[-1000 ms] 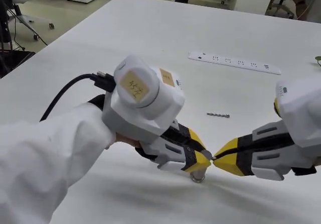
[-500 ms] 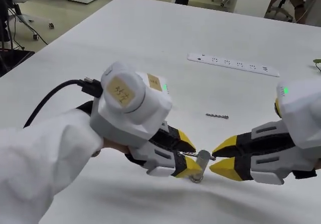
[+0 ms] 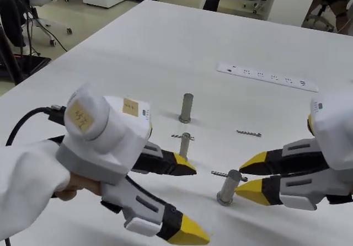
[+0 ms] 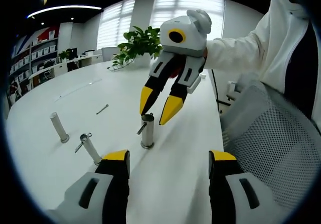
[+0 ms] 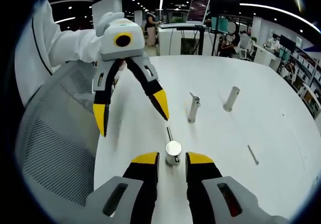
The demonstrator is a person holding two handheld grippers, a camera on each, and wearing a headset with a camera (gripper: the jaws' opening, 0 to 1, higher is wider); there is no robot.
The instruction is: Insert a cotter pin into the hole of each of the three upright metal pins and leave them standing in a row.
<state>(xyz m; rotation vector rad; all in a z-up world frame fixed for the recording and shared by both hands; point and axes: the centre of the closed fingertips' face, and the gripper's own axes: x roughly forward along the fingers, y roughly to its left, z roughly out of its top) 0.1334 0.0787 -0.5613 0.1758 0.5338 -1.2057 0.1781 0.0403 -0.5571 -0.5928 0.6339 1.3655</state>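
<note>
Steel near pin [image 3: 229, 186] and middle pin [image 3: 185, 145] stand cottered on the table [image 3: 165, 53]; with left claw [image 3: 199, 204] and right claw [image 3: 242, 178] both released, best pinch the loose cotter [image 3: 249, 133] by its head, square to the far pin [image 3: 186, 108].

no writing can be read anywhere. at the left of the head view, a yellow sticker [image 3: 81, 115] on the round top of the left gripper [image 3: 198, 204] carries dark handwritten marks too blurred to make out; a smaller yellow label [image 3: 130, 107] just beside it shows nothing legible.
</note>
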